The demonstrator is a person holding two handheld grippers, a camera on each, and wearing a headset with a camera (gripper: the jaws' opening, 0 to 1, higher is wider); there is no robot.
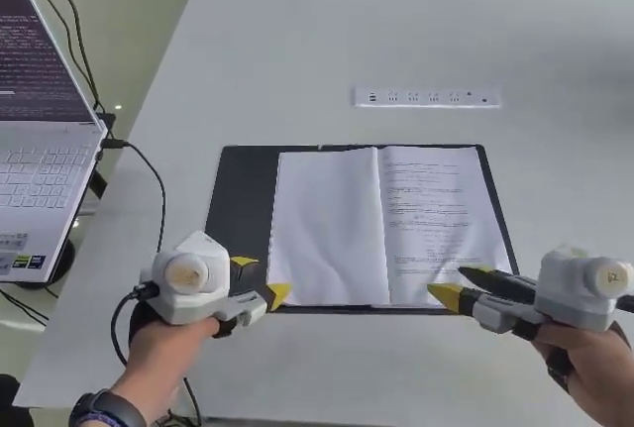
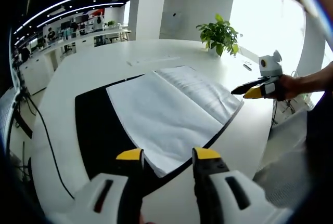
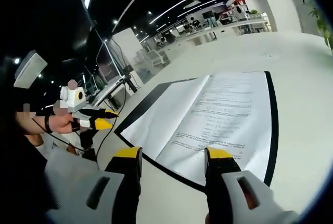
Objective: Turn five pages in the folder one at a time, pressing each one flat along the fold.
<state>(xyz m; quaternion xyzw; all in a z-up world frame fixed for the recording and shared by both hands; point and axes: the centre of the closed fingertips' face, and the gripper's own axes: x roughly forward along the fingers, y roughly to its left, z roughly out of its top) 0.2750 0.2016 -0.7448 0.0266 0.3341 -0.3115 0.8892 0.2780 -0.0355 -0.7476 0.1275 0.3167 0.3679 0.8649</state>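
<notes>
Centrally, one folder [image 1: 243, 199] lies open on the table [image 1: 297, 31], long axis left to right, fold running near to far. It shows two pages: a blank page [image 1: 327, 229] on the left and a printed page [image 1: 436, 219] on the right. Two grippers hover at its near edge, the left gripper [image 1: 263, 278] and the right gripper [image 1: 459, 283], jaws parted, holding nothing. One power strip [image 1: 426, 98] lies beyond, one laptop [image 1: 40, 150] far left.

Holds the left gripper [image 1: 263, 280] in the left hand [image 1: 170, 346], jaws parted and empty, tips aimed inward to the right. Grips the right gripper [image 1: 461, 284] in the right hand [image 1: 586, 360], jaws likewise apart and empty, tips aimed left toward the other.
</notes>
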